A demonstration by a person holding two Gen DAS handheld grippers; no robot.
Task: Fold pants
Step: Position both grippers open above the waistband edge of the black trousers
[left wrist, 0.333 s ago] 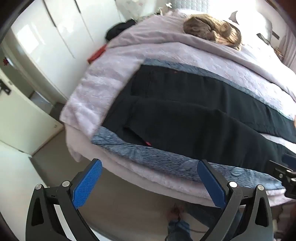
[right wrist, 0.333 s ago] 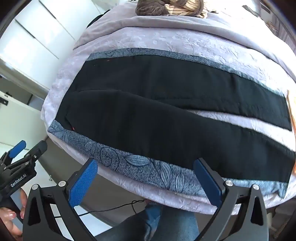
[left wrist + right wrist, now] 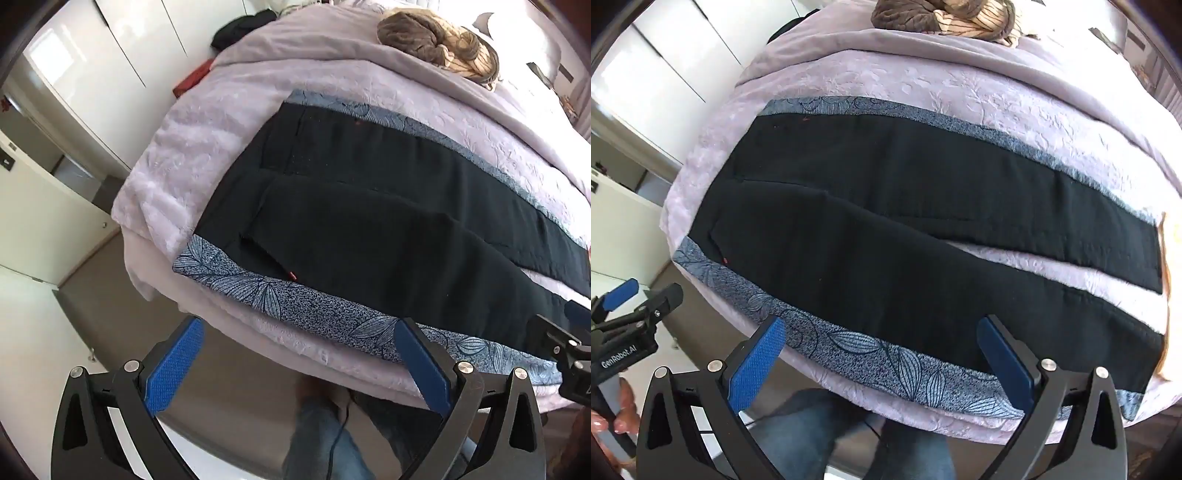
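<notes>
Because the black pants [image 3: 886, 236] lie spread flat across the foot of the bed, waistband toward the wardrobe side and both legs running off to my right with a wedge of bedding showing between them, nothing is folded yet, as far as I can judge. They rest on a blue leaf-patterned runner [image 3: 871, 354], which itself lies over the lilac quilted bedspread [image 3: 923, 92].

My left gripper [image 3: 295, 365] hangs off the near edge of the bed, around the waistband end, blue pads spread as wide as they go and nothing between them. My right gripper [image 3: 882, 358] hangs over the same edge farther toward the leg end, equally wide apart and empty. Neither touches the cloth.

My worry is the layering. The near leg's edge lies right on the runner, so a pinch taken low could gather runner, or even bedspread, together with the pants and drag the whole lot when I lift. The cloth is dark and limp, so its seams are hard to read; if my two pinches land on uneven points, I'd expect the near leg to come over the far one crooked. The hems reach close to the bed's right side and could slip off under a careless pull.

A crumpled brown throw [image 3: 436, 44] sits well clear near the head of the bed, beside white wardrobe doors [image 3: 110, 48].
</notes>
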